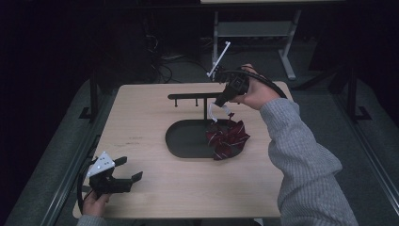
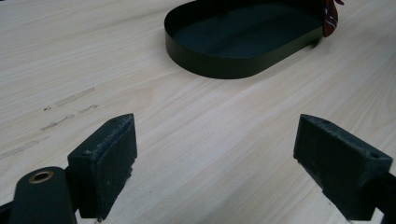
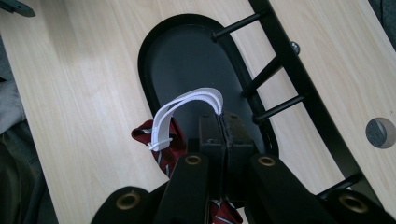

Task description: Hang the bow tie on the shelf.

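Note:
A dark red striped bow (image 1: 228, 137) with a white strap (image 1: 215, 113) hangs below my right gripper (image 1: 217, 104), over the right end of a black oval tray (image 1: 186, 141). In the right gripper view the gripper (image 3: 225, 119) is shut on the white strap (image 3: 187, 100), which loops out to the left, and the bow (image 3: 163, 149) dangles beneath over the tray (image 3: 187, 60). Whether the bow touches the tray I cannot tell. My left gripper (image 1: 131, 168) rests at the table's front left, open, with bare wood between its pads (image 2: 109, 158).
A black rack (image 1: 195, 96) with short pegs stands just behind the tray, close to the right gripper; its pegs (image 3: 275, 112) reach toward the tray. The tray's wall (image 2: 233, 63) lies ahead of the left gripper. A round hole (image 3: 380, 133) sits in the tabletop.

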Demonstrator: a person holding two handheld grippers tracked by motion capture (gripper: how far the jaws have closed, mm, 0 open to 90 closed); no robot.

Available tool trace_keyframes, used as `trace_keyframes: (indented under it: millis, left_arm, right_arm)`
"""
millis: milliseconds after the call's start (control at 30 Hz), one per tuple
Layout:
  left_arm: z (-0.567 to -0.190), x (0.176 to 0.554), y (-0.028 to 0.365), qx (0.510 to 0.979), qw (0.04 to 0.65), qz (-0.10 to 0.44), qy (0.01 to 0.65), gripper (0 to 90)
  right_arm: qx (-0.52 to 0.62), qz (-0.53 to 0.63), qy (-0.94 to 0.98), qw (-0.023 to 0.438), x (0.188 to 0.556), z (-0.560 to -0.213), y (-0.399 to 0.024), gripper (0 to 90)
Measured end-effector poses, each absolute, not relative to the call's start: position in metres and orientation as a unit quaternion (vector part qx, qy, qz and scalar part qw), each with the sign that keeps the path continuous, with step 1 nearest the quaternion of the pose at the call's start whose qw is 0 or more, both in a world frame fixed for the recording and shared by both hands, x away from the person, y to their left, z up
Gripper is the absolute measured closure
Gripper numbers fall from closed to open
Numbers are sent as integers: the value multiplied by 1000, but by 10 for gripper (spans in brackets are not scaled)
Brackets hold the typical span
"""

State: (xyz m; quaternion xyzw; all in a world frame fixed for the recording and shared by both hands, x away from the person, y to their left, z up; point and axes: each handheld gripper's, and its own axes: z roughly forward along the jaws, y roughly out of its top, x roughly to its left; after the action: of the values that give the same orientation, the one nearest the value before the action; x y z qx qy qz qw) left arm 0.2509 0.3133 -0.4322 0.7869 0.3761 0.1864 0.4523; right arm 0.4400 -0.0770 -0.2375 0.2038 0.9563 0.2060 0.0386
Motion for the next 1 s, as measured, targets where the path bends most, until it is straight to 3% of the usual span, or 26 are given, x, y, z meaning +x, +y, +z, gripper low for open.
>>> trace_keyframes:
  millis: [1000]
  left_arm:
    - [-432,251,315,784,456,189,376,131]
  right_arm:
    - [253,188,948,31,483,-253,-82,882]
